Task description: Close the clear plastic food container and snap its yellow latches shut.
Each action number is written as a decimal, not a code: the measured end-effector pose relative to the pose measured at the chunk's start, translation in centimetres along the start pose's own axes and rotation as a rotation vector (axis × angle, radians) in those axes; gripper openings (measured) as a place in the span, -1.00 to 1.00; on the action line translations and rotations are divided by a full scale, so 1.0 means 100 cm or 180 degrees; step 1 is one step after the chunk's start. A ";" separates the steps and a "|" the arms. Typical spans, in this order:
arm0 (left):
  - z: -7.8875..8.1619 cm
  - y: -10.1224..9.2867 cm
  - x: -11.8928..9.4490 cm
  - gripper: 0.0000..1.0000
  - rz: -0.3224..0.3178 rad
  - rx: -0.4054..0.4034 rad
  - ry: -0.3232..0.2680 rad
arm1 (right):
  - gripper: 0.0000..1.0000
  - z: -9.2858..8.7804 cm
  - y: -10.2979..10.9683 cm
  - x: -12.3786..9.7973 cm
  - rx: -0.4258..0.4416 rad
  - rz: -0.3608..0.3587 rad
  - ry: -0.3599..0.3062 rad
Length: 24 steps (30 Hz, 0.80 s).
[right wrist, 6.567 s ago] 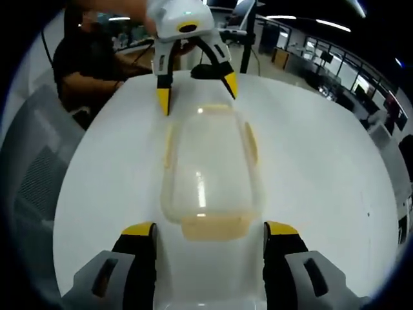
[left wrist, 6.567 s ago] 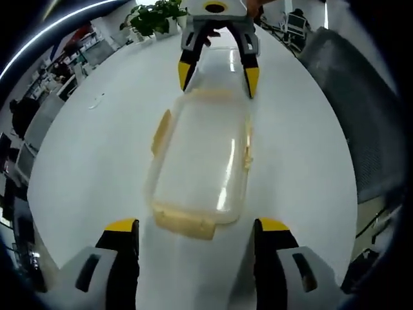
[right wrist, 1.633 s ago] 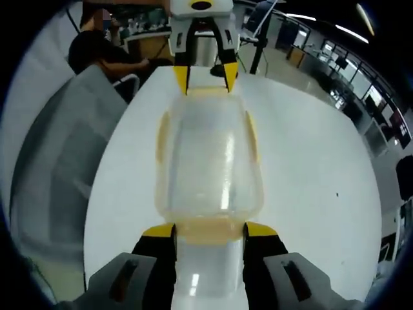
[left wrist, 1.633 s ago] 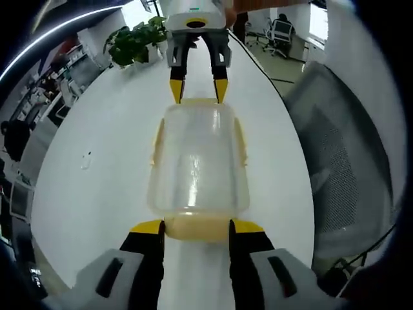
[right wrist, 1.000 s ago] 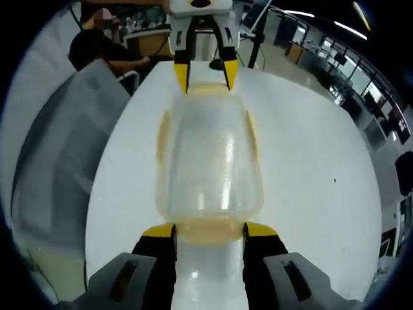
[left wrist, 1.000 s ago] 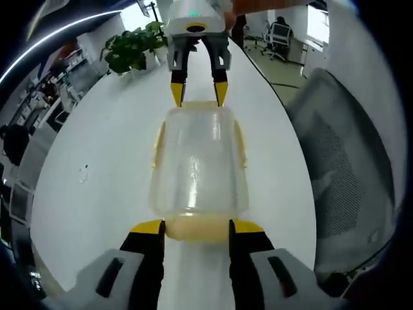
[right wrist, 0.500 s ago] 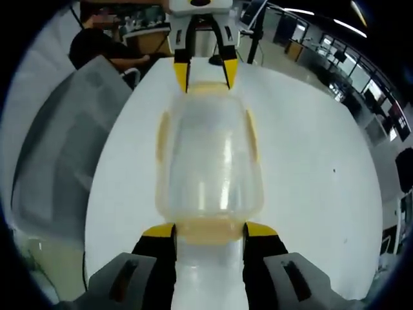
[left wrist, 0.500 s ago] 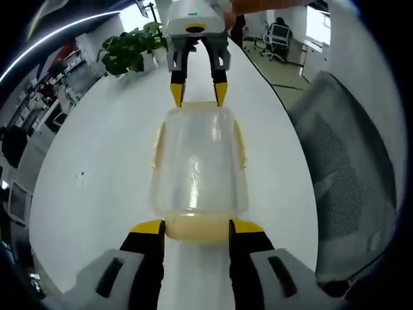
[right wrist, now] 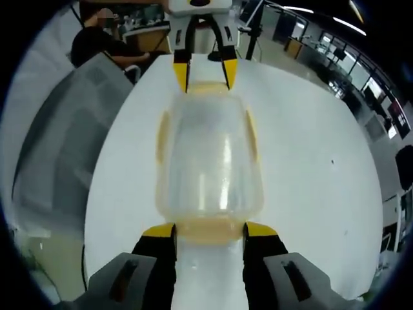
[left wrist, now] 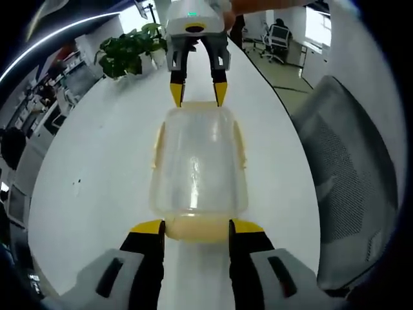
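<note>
My left gripper (left wrist: 196, 227) pinches one end latch (left wrist: 196, 228) of the container (left wrist: 197, 168) on the white table (left wrist: 97, 161); my right gripper (right wrist: 209, 231), directly opposite, clamps the other latch (right wrist: 209, 230).

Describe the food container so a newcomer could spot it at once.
On the long white table, between the two grippers, lies a clear plastic container. It has yellow latches at its ends and sides, and it is the only see-through box there.

A long white table (left wrist: 97, 161) runs through an open office; a potted plant (left wrist: 126, 55) stands at its far end. A grey mesh chair (left wrist: 348, 187) sits beside it; ceiling strip lights (right wrist: 316, 14) glow over what look like distant desks.
</note>
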<state>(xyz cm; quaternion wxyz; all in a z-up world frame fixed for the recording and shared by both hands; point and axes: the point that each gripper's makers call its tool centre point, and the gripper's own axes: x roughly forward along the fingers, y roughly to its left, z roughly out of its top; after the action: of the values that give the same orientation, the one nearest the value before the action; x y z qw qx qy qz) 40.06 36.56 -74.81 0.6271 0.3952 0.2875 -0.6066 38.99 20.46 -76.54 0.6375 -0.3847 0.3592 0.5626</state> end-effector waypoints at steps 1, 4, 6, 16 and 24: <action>0.001 0.000 0.001 -0.24 -0.0001 0.0004 -0.0001 | -0.23 -0.002 0.000 -0.001 0.0001 0.0001 0.0004; 0.005 0.000 0.004 -0.24 -0.0007 0.0004 -0.0002 | -0.23 -0.006 0.000 -0.003 0.0005 0.0000 0.0010; 0.007 0.000 0.006 -0.24 -0.0013 0.0003 -0.0009 | -0.23 -0.009 0.000 -0.004 0.0008 0.0004 0.0013; 0.021 0.002 0.012 -0.24 -0.0012 0.0022 -0.0043 | -0.23 -0.021 -0.001 -0.013 0.0025 -0.0006 0.0046; 0.029 0.002 0.018 -0.24 -0.0016 0.0036 -0.0051 | -0.23 -0.029 -0.001 -0.017 0.0032 0.0007 0.0076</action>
<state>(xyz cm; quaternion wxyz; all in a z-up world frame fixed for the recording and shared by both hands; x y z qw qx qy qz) 40.07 33.16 -74.77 0.6256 0.3931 0.2800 -0.6129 38.87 17.06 -76.32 0.6346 -0.3877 0.3701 0.5568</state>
